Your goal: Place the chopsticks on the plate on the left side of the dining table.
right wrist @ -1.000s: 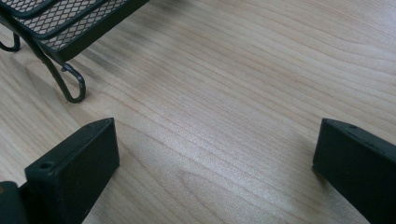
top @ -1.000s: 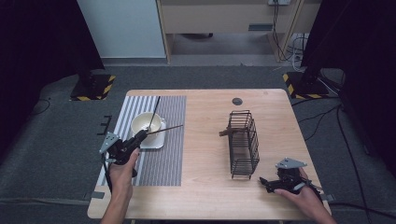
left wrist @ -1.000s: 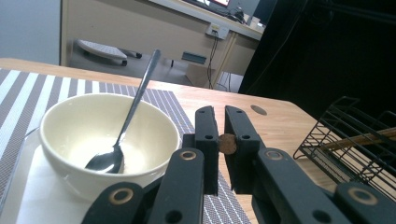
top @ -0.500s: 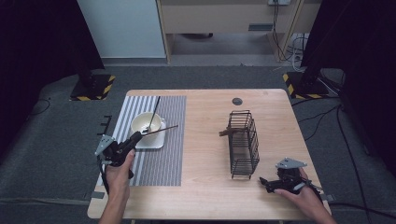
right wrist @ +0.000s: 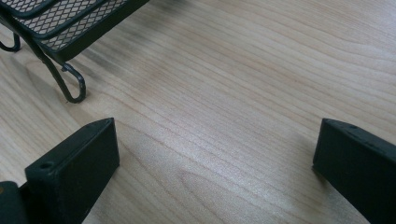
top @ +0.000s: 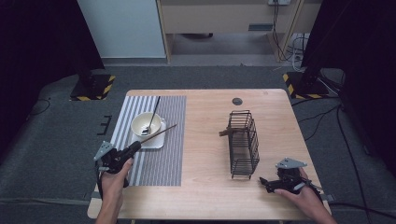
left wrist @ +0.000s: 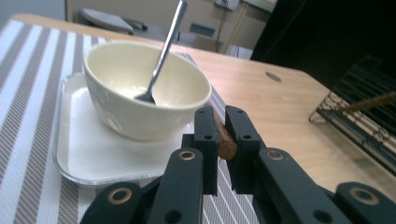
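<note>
A: What does the left hand-held gripper [top: 133, 147] have?

B: Its jaws are pinched on one end of a thin brown stick [top: 156, 135]. In the left gripper view the cut end of the stick [left wrist: 225, 140] sits squeezed between the two black jaws. From above, the stick slants up and away over the white tray [top: 154, 140], just beside the bowl [top: 145, 125].

A: And the bowl?

B: Cream-coloured, standing on the tray, which lies on the striped mat [top: 156, 140] on the left half of the bench [top: 205, 140]. A metal spoon [top: 152, 114] rests in it, handle leaning over the far rim.

A: The right side?

B: The right hand-held gripper [top: 267, 183] lies low at the near right corner of the bench, jaws spread wide with bare wood between them. In its own view a curled foot of the black wire basket [right wrist: 70, 84] stands just ahead on the left.

A: Anything in the basket?

B: The wire basket [top: 243, 144] stands upright right of centre, and a second brown stick [top: 226, 133] pokes out through its left side.
</note>
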